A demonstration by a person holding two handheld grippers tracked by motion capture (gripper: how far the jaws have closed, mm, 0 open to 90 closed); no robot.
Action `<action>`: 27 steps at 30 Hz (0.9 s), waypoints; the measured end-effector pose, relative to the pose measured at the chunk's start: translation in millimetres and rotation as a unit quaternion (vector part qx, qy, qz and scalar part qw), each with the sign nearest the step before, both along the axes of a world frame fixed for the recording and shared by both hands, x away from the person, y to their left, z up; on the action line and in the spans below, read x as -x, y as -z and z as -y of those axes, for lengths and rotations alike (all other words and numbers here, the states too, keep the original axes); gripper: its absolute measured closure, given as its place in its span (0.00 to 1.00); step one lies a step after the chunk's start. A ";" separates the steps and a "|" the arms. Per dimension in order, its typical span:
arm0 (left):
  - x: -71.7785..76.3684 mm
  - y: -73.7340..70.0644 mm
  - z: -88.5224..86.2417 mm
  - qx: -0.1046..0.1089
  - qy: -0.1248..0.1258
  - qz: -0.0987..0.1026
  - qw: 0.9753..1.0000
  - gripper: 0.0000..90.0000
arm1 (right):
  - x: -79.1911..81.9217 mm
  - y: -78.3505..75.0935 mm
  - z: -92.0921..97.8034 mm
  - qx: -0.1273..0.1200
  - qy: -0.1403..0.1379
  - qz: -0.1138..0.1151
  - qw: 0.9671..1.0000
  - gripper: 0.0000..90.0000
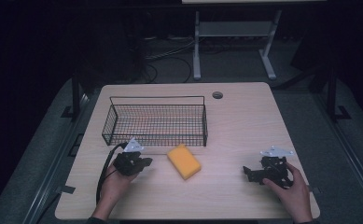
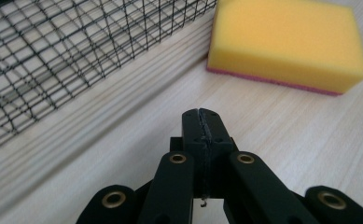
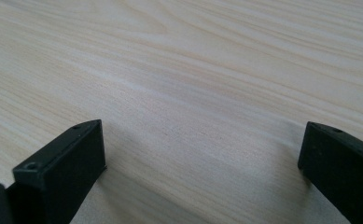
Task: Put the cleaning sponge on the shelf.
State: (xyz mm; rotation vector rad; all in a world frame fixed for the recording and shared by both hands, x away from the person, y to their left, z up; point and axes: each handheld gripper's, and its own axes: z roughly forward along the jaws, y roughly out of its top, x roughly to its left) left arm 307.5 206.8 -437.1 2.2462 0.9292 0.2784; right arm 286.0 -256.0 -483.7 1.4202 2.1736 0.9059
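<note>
A light wooden table (image 1: 244,126) fills the middle of the high view. A black wire basket (image 1: 156,123) sits on it at about 11 o'clock from the table's middle. Its long side runs left to right, and nothing can be seen inside it.

A yellow sponge (image 1: 184,161) lies flat on the table, near the front of the basket, at about 5 o'clock from it. They do not touch. In the left gripper view, the sponge (image 2: 286,42) has a thin pink layer along its bottom edge. The basket (image 2: 76,51) is at 10 o'clock there and the sponge at 1 o'clock.

The left hand (image 1: 115,183) comes up from the bottom edge and holds the left gripper (image 1: 139,163). This gripper is low over the table, just at 9 o'clock from the sponge, and it points toward the sponge. In its own view, the left gripper (image 2: 202,123) has its two black jaws pressed tight together with nothing between them. The sponge is close in front but apart from the tips.

The right hand (image 1: 291,189) holds the right gripper (image 1: 253,173) at 3 o'clock from the sponge, well apart from it. It points left. In its own view, the right gripper (image 3: 202,154) has its jaws spread wide, with bare wood between them. It holds nothing.

A small round hole (image 1: 217,95) is in the table at 12 o'clock, near the far edge.
</note>
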 end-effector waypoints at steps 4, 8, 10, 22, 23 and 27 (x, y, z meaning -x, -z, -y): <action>-6.3 -1.2 6.4 0.001 0.004 -0.002 1.000 1.00 | 0.0 0.0 0.0 0.000 0.000 0.000 1.000 0.00; -11.3 -1.8 11.9 0.002 0.008 -0.001 1.000 1.00 | 0.0 0.0 0.0 0.000 0.000 0.000 1.000 0.00; -13.4 -2.8 14.4 0.004 0.009 -0.001 1.000 1.00 | 0.0 0.0 0.0 0.000 0.000 0.000 1.000 0.00; -24.5 -2.1 27.4 0.000 0.017 -0.002 1.000 1.00 | 0.0 0.0 -0.1 0.000 0.000 0.000 1.000 0.00; -25.4 -1.5 28.9 0.001 0.016 -0.001 1.000 1.00 | 0.0 0.0 -0.1 0.000 0.000 0.000 1.000 0.00; -28.1 0.2 33.3 -0.003 0.017 -0.004 1.000 1.00 | 0.0 0.0 -0.1 0.000 0.000 0.000 1.000 0.00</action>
